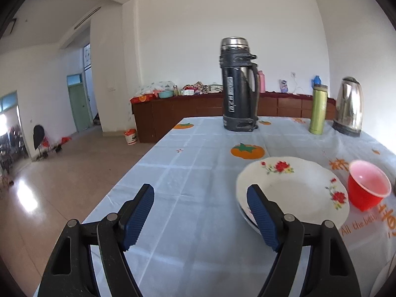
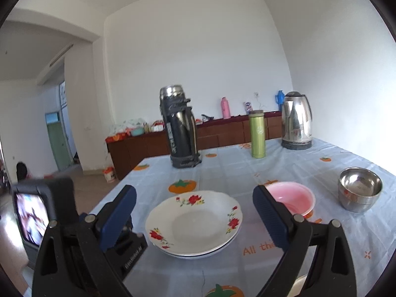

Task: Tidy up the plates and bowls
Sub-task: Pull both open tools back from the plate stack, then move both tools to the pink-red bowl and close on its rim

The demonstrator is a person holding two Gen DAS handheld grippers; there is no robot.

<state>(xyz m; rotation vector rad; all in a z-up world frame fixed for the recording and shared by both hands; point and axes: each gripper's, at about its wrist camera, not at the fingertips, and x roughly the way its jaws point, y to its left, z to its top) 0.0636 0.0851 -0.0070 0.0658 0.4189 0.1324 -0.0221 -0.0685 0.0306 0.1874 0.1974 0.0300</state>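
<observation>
Two white plates with red flowers lie stacked on the table; the top plate (image 1: 292, 193) (image 2: 195, 222) is empty. Just right of the stack stands a plastic bowl (image 1: 366, 190) (image 2: 292, 198), red outside and pink inside. Further right is a steel bowl (image 2: 360, 188). My left gripper (image 1: 200, 193) hovers open over bare cloth left of the plates, its right finger overlapping the plate's near rim in the picture. My right gripper (image 2: 195, 195) is open and holds nothing, with the plates beyond its fingers and the bowl behind its right finger.
A tall black thermos (image 1: 238, 84) (image 2: 180, 128), a green bottle (image 1: 319, 109) (image 2: 257, 133) and a steel kettle (image 1: 349, 106) (image 2: 297, 121) stand at the far end of the table (image 1: 188, 173). The left tool's screen housing (image 2: 32, 212) shows at left. The table edge drops to the floor on the left.
</observation>
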